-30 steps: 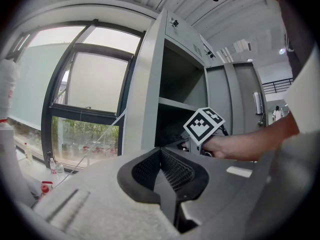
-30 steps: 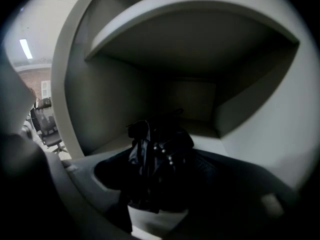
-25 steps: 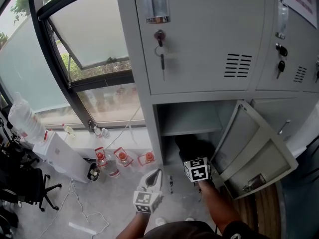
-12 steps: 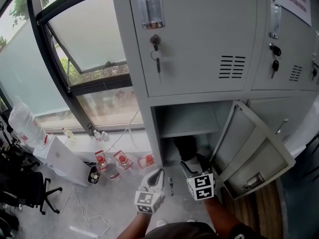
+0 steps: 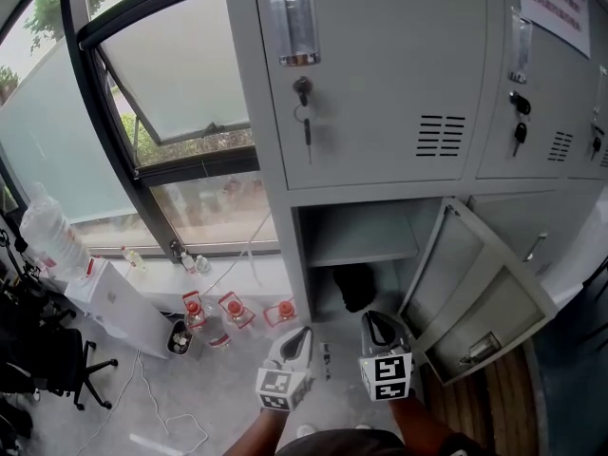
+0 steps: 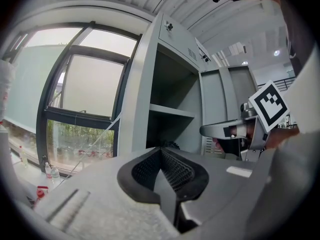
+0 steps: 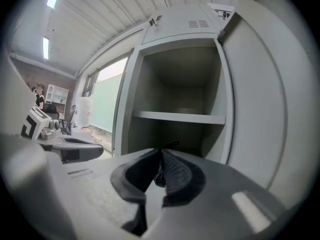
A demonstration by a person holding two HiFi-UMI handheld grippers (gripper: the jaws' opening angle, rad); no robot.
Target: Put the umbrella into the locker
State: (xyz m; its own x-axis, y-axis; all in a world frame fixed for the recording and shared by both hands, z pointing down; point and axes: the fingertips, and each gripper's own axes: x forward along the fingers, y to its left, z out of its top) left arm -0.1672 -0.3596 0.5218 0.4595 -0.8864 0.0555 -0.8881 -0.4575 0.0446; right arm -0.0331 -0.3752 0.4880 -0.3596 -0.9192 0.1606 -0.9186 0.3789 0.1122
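Looking down from your head, the umbrella (image 5: 353, 286) sits as a dark bundle on the floor of the locker (image 5: 380, 112), in the lower space beneath the shelf (image 5: 361, 253), toward the far wall. Nothing grips it. Your right gripper (image 5: 379, 323) is just outside the opening, pointing almost level at it. Its jaws are closing and have come nearly together, with nothing between the pads. In the right gripper view the umbrella shows only through the thin slit between the pads, deeper in the compartment. So it lies straight ahead of those jaws and apart from them. Its long axis can't be told from here; it reads as a compact lump.

Your left gripper (image 5: 302, 332) hangs to the left of the opening, in front of the locker's left wall. Its jaws are together and empty.

By my reading the umbrella is already placed, and what likely remains is the door (image 5: 484, 293). It stands swung open to the right of your right gripper, so that hand is plainly the nearer one. The left would have to cross the whole opening.
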